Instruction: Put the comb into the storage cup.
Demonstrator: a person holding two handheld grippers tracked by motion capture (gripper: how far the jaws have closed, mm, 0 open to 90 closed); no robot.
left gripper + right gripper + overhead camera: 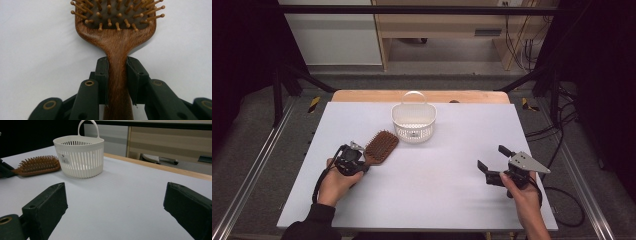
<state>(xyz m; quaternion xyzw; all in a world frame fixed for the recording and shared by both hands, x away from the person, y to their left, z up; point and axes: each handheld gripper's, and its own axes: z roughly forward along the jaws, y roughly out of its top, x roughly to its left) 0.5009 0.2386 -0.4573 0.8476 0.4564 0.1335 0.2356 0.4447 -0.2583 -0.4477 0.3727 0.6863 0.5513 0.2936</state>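
Wooden cabinet (432,30) beyond grey floor (257,145)

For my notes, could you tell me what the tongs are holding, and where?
The left tongs clamp the wooden hairbrush by its handle; the right tongs hold nothing.

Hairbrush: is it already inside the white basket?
No, the hairbrush lies on the table beside the white basket, its handle between the left claw's jaws.
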